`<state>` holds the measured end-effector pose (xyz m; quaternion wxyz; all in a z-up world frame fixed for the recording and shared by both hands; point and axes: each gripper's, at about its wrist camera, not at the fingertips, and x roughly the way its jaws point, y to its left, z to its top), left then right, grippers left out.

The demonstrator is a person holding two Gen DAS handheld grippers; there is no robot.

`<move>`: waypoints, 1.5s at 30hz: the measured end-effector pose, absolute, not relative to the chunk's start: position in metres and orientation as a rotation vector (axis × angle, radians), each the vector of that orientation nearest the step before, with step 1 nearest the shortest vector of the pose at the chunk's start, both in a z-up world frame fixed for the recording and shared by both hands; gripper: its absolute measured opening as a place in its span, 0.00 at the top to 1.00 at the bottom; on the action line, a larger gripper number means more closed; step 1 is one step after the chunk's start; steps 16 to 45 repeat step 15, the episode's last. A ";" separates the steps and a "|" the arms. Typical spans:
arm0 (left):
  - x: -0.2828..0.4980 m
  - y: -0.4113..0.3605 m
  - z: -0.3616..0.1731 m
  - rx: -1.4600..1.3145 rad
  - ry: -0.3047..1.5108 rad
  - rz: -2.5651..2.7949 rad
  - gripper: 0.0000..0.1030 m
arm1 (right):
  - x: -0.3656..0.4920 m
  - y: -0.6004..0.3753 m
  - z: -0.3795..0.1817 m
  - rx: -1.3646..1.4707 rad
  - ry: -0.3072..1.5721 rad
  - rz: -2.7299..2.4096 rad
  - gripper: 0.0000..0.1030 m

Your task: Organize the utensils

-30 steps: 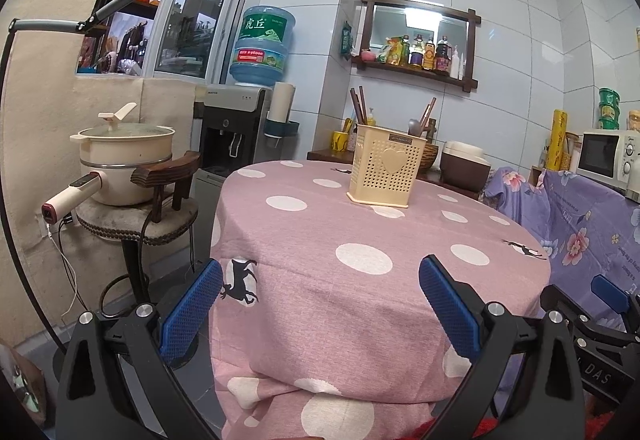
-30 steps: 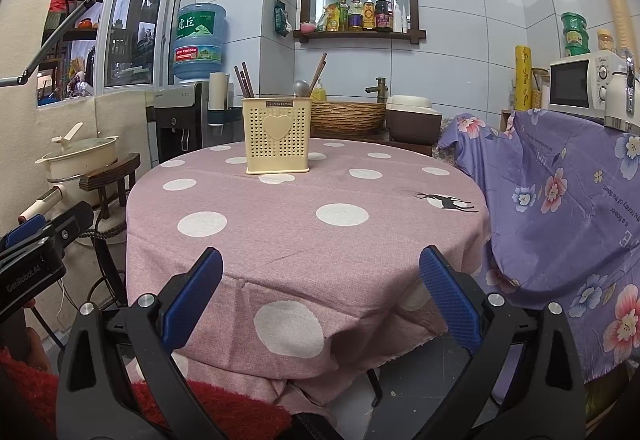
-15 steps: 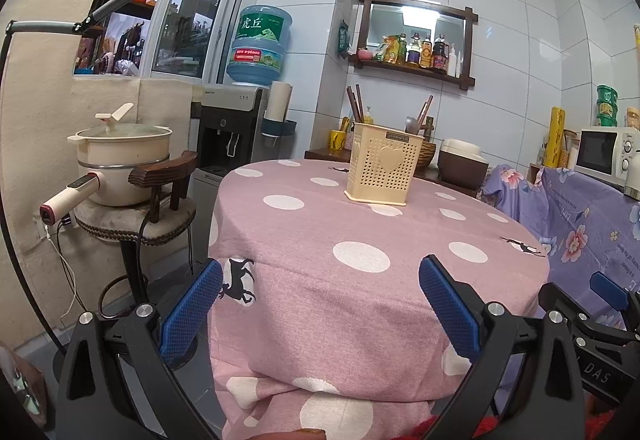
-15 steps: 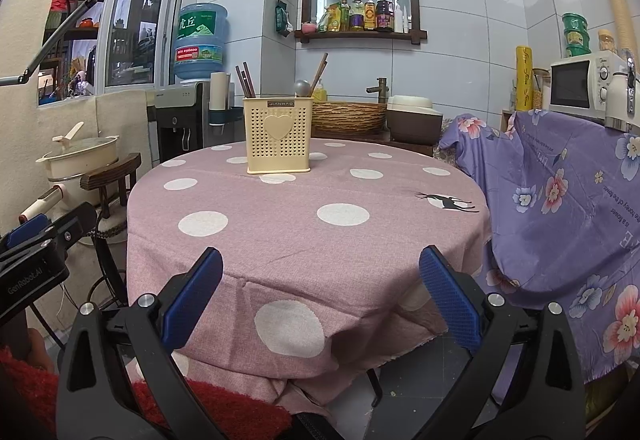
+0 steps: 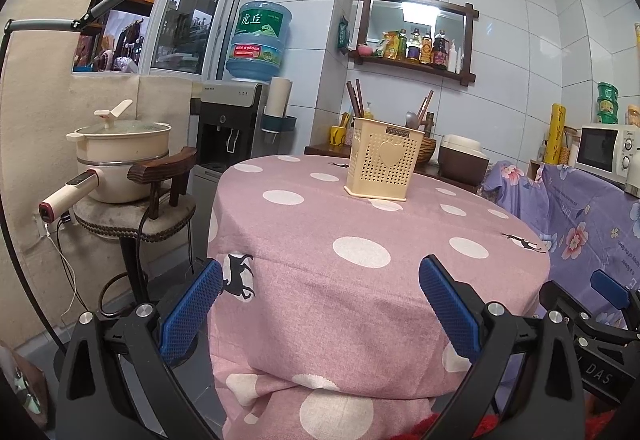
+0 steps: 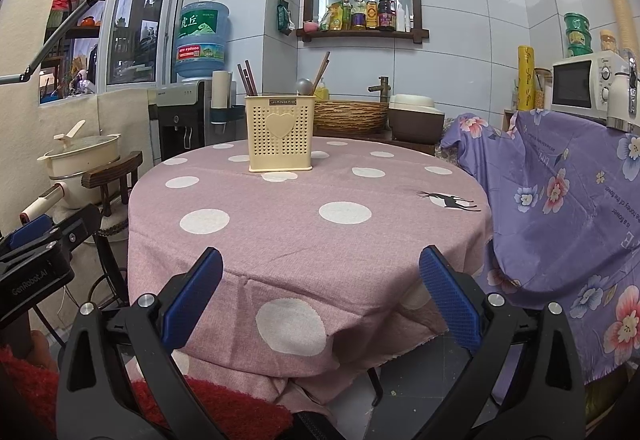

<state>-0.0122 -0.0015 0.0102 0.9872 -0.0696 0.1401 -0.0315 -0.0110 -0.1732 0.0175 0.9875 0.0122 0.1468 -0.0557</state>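
A cream perforated utensil holder with a heart on its front stands upright on the far part of the round pink polka-dot table; it also shows in the right wrist view. Brown chopsticks and a spoon stick out of it. My left gripper is open and empty, low at the table's near edge. My right gripper is open and empty, also at the near edge, to the right of the left one.
A chair with a cream electric pot stands left of the table. A water dispenser is behind it. A purple floral cover drapes furniture on the right, with a microwave on top. A counter with a woven basket lies beyond.
The left gripper's view has shifted slightly, with the table and holder a little higher in frame. The right gripper is almost still. Both stay open and empty.
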 end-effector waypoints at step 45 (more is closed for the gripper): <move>-0.011 0.000 0.006 -0.134 0.288 -0.063 0.05 | -0.012 -0.172 0.017 0.024 0.295 -0.111 0.06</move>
